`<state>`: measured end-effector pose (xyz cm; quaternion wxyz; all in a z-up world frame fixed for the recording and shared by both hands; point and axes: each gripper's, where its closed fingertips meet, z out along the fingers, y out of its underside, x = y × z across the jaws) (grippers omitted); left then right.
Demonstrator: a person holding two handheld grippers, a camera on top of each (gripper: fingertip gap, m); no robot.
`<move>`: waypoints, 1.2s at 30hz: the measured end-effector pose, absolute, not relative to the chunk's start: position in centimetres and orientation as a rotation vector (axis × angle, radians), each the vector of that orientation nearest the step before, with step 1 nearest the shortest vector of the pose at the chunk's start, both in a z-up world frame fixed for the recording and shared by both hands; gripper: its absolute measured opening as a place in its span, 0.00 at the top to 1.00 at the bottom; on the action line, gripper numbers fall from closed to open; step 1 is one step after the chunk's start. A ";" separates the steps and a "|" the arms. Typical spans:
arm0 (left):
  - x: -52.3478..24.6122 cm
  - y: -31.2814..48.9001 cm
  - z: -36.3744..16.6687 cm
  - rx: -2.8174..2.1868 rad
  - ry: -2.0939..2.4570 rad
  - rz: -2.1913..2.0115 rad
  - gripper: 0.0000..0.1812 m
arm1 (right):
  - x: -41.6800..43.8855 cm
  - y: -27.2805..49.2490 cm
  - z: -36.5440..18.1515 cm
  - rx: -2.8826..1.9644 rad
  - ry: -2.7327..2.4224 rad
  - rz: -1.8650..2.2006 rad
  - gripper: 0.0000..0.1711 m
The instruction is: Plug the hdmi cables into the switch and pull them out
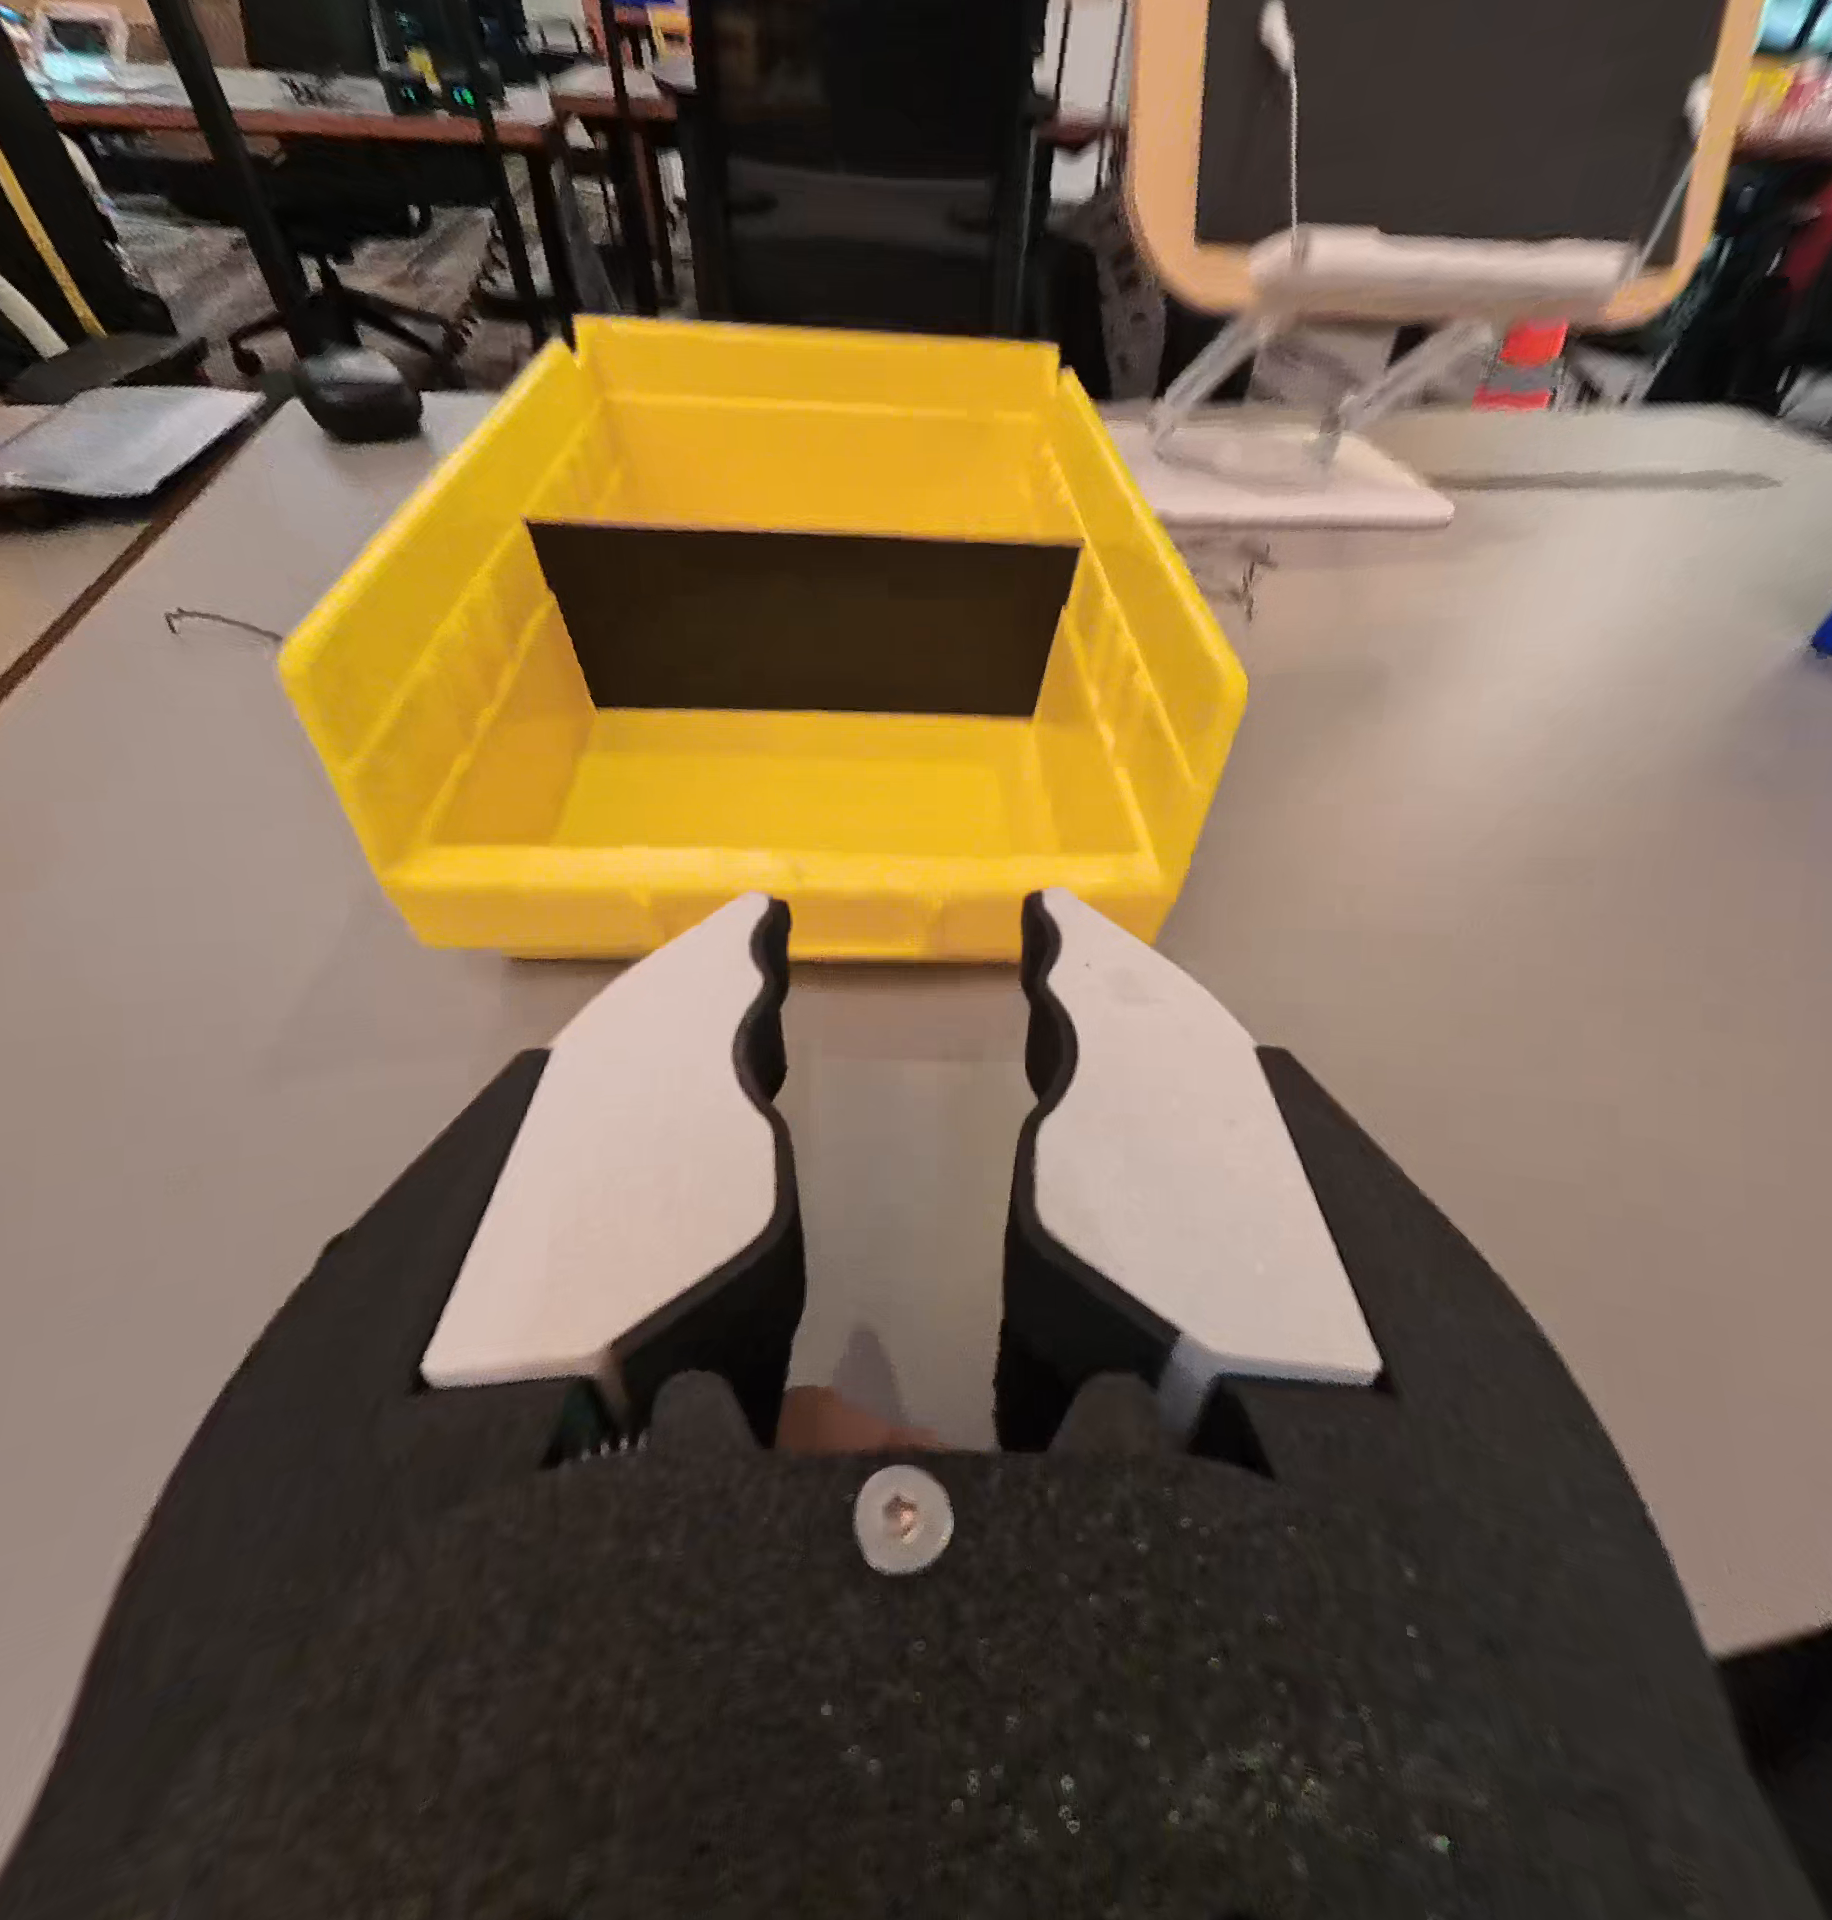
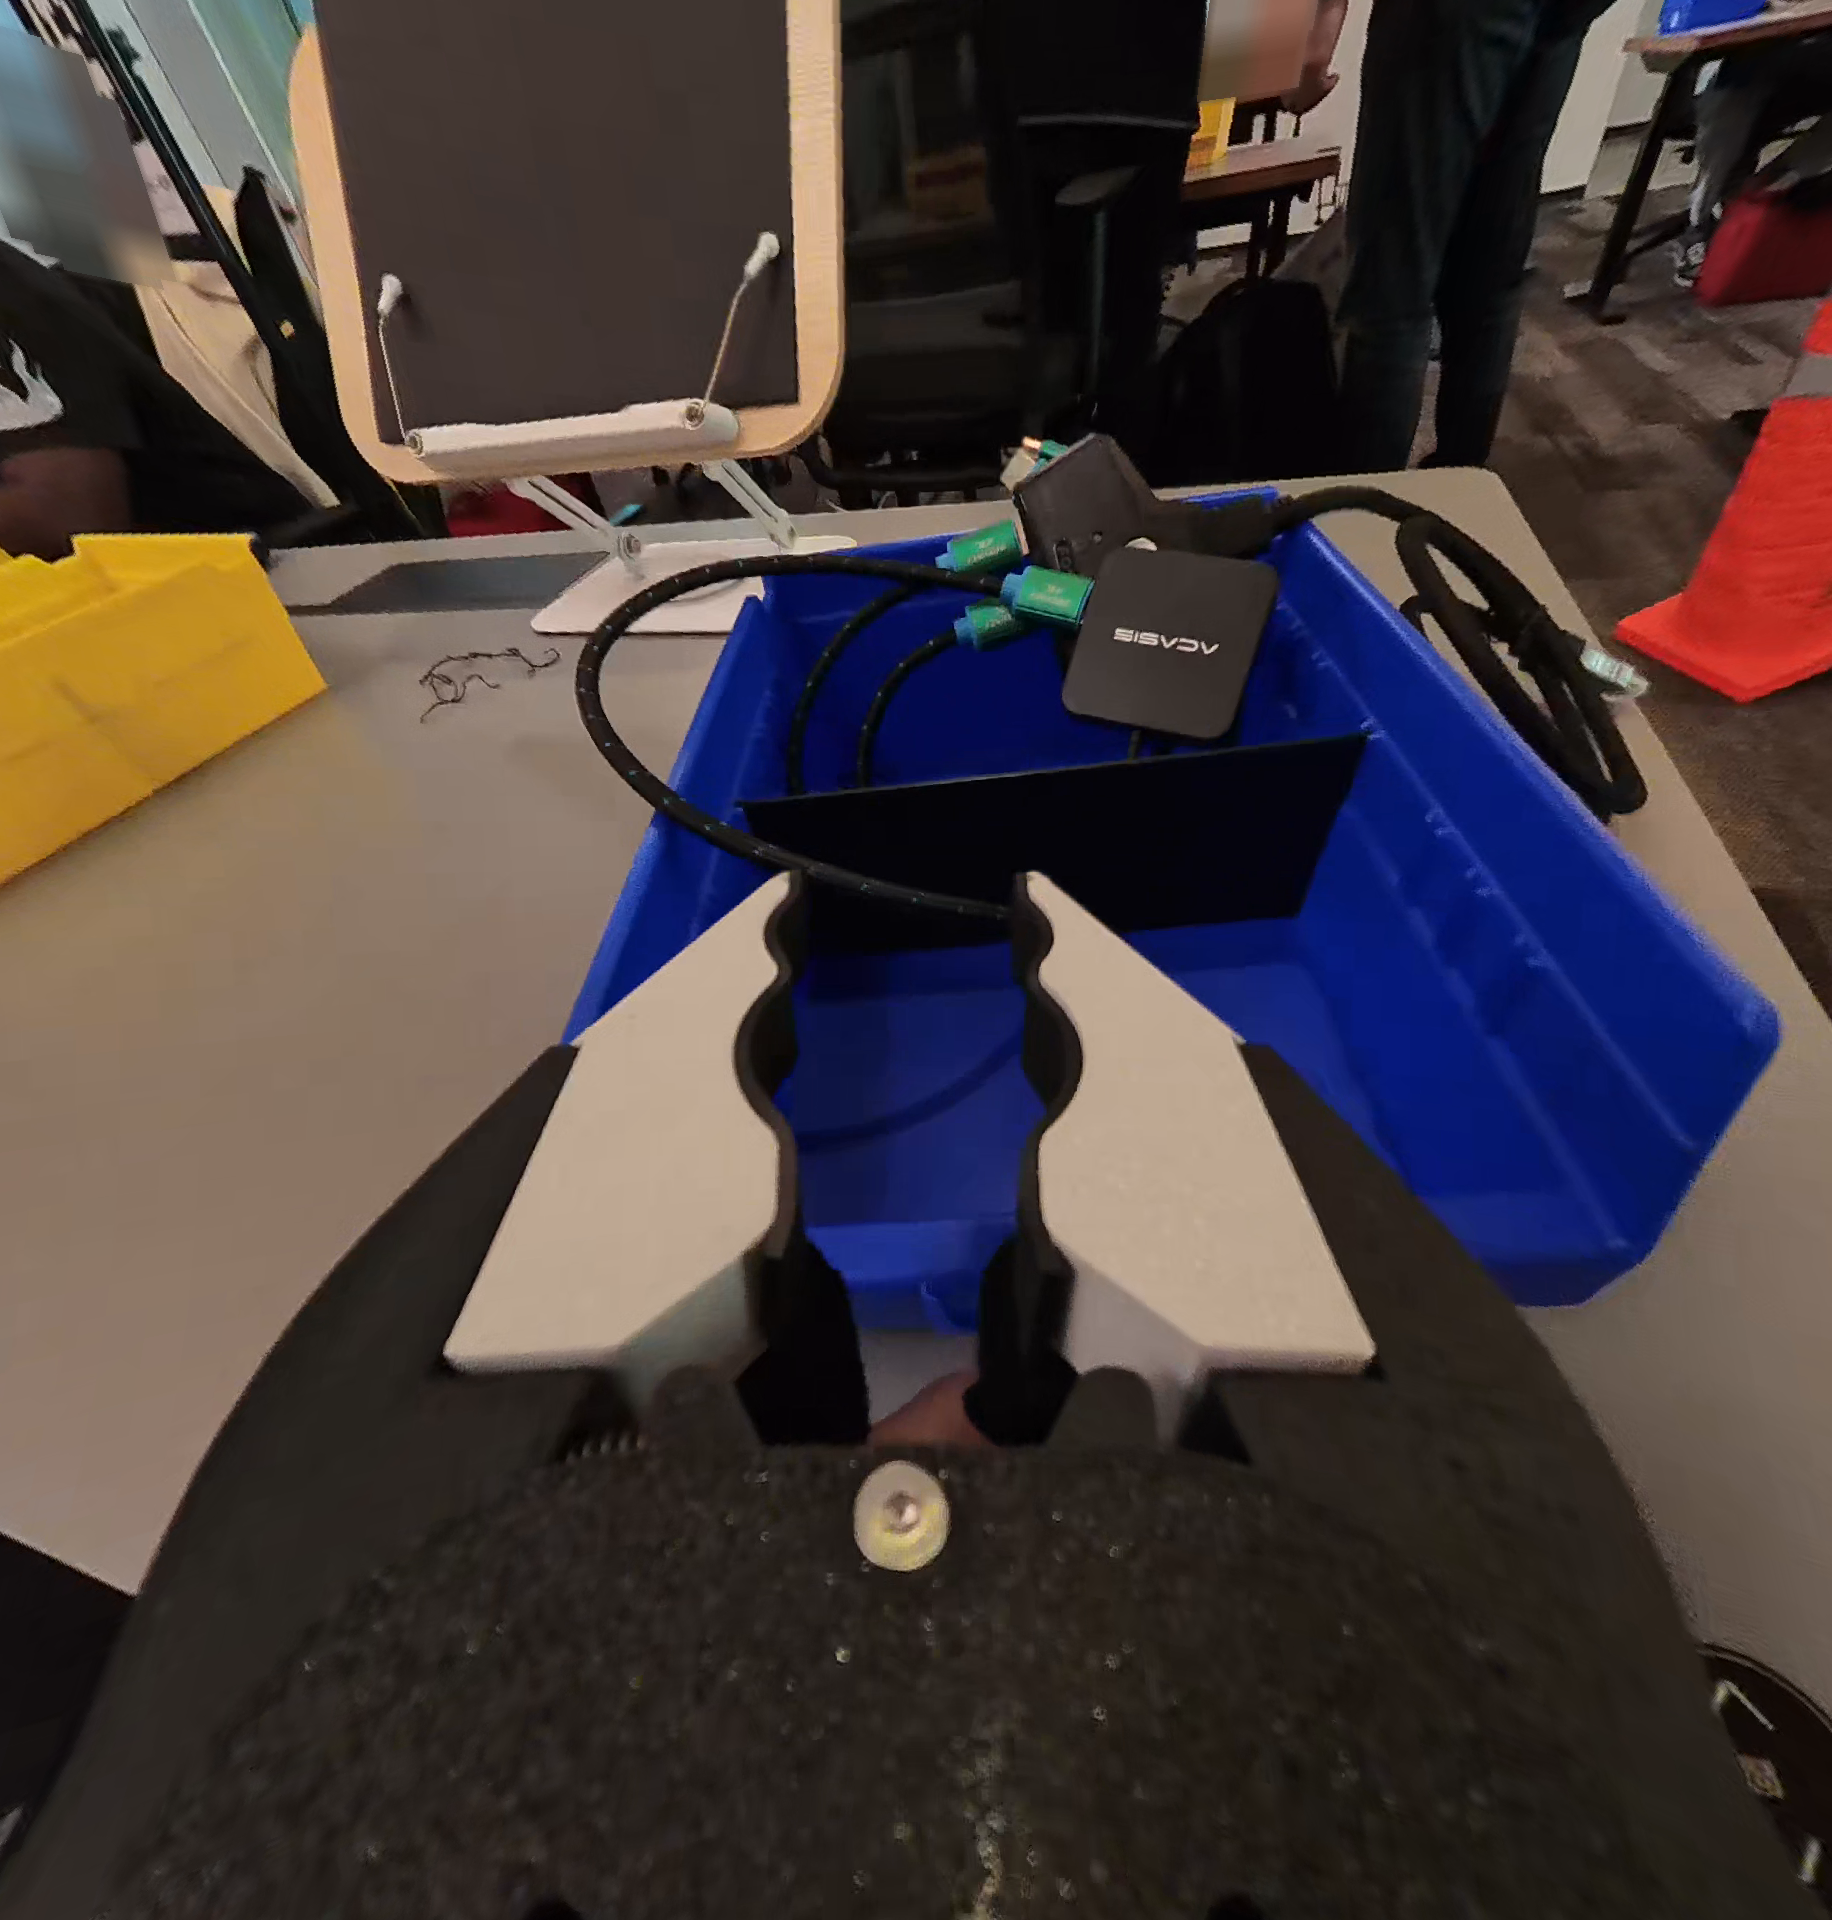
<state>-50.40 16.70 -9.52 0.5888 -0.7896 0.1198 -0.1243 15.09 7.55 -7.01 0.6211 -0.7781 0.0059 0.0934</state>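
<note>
In the right wrist view a black square HDMI switch rests on the far part of a blue bin. Three black braided cables with green plugs meet its left side. One cable loops out over the bin's left wall. A second black device lies behind it on the bin's rim. My right gripper is open and empty above the bin's near compartment. My left gripper is open and empty in front of an empty yellow bin.
Each bin has a black divider. A coiled black cable lies right of the blue bin near the table edge. An orange cone stands on the floor. A tablet stand is at the back. People are beyond the table. The tips of one gripper are about 65 centimetres away from the tips of the other. It is some 15 centimetres from my right tips to the black square HDMI switch.
</note>
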 end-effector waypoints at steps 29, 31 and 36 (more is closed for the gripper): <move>-48.1 17.6 -10.2 -1.865 0.262 -0.272 0.76 | 9.9 6.0 -6.5 -1.706 -0.238 0.377 0.76; -47.4 17.8 -10.0 -1.856 0.268 -0.298 0.76 | 8.4 5.6 -7.2 -1.747 -0.271 0.426 0.75; -44.6 18.5 -10.0 -1.846 0.327 -0.358 0.76 | 5.9 6.2 -11.4 -1.913 -0.323 0.270 0.70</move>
